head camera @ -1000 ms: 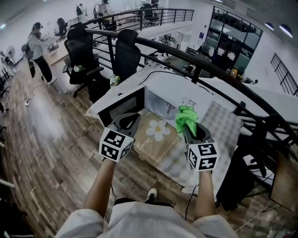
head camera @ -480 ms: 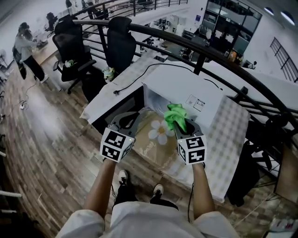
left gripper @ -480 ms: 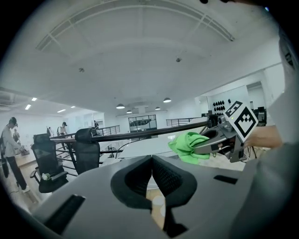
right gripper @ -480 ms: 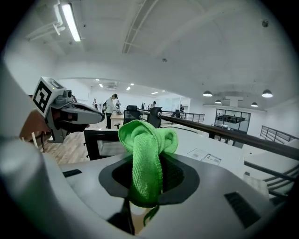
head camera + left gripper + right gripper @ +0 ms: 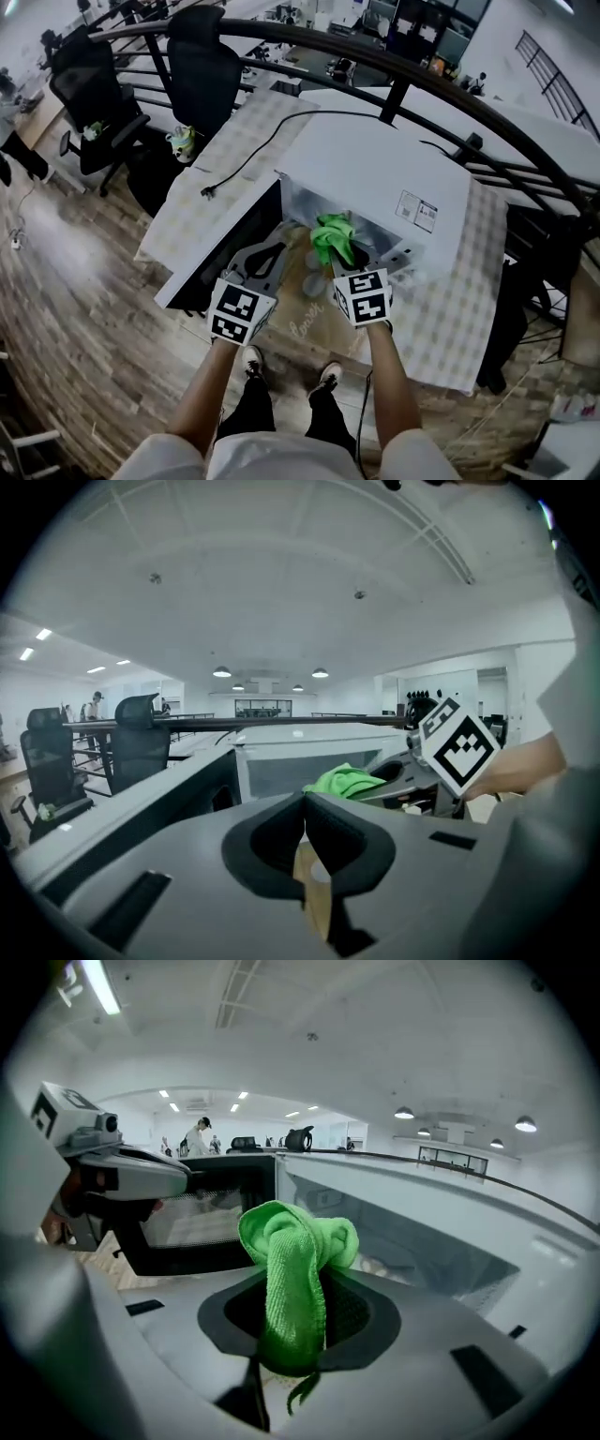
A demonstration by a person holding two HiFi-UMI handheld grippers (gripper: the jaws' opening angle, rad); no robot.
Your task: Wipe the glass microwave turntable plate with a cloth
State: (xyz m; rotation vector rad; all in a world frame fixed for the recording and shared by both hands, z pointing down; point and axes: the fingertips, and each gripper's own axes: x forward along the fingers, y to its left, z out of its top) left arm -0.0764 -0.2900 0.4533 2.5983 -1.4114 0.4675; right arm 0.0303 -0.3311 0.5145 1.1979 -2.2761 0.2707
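As the person has closed in on the open microwave (image 5: 375, 173), the right gripper (image 5: 339, 253), clamped on the green cloth (image 5: 328, 234), has gone from over the mat (image 5: 309, 319) to the cavity mouth. The left gripper (image 5: 270, 251) stays by the door (image 5: 216, 258), jaws together on nothing. Turntable plate not made out, likely inside behind the cloth; wiping looks imminent.

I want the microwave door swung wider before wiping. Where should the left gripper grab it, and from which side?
Probably the top edge of the door near its free end, farthest from the microwave. It stands upright as a thin panel, so the left gripper, now shut, would open and come down from above, fingers straddling it.
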